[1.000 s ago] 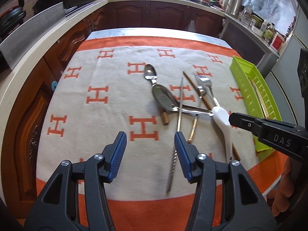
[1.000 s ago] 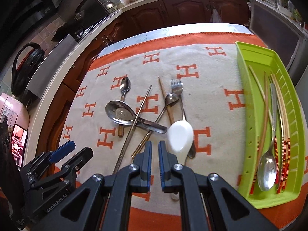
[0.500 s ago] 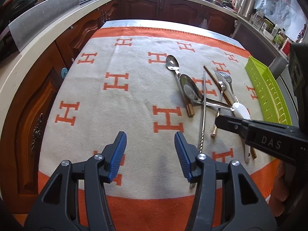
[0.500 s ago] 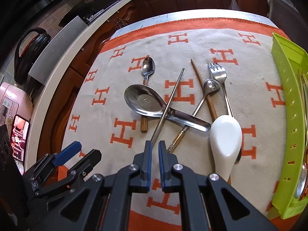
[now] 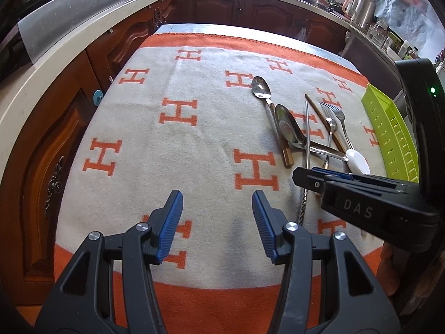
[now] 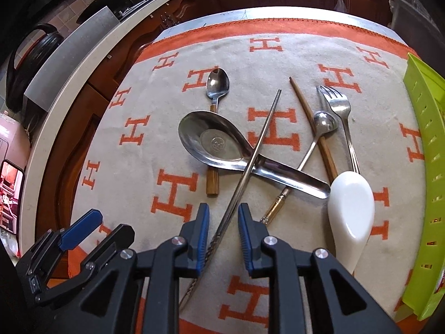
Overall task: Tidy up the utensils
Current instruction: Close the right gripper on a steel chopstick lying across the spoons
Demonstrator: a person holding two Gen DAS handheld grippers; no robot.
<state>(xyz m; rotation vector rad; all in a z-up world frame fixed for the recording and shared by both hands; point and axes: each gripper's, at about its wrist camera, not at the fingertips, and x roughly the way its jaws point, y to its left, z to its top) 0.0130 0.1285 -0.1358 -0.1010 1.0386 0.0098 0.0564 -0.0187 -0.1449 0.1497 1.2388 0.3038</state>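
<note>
Two handheld grippers over a cloth-covered table [image 6: 278,27], beige with orange H marks and orange border.

Right gripper [image 6: 224,224]: blue-padded jaws parted, having just been opening; metal chopstick [image 6: 251,161] running up between them, pads apart from its sides, not pressing. Nothing grasped.

Left gripper [image 5: 217,222]: jaws spread about halfway, released, above bare cloth; nothing between them. Seen also at lower left of the right wrist view.

Loose pile on the cloth, ahead of the right gripper:
- Metal chopstick, twisted grip end nearest the camera, lying diagonally across the handle of the large steel spoon [image 6: 219,143].
- Large steel spoon, bowl to the left, stamped mark inside, handle running right and down to end beside the white spoon.
- Small spoon with wooden handle [image 6: 217,83], bowl farthest away, handle passing under the large spoon's bowl.
- Brown wooden chopstick [image 6: 306,111], slanted, under a slim spoon [image 6: 324,121] with brass-coloured handle end.
- Fork [image 6: 338,105], tines away from the camera, handle reaching down behind the white spoon.
- White ceramic spoon [image 6: 351,206], bowl uppermost, rightmost of the pile.

Green slotted tray [image 6: 425,128] at the right edge of the cloth, just beside the pile; contents not visible from these angles.

Surroundings: dark wooden cabinets [image 5: 250,8], pale countertop [image 5: 55,64], kettle [image 5: 361,11] at the far corner.
</note>
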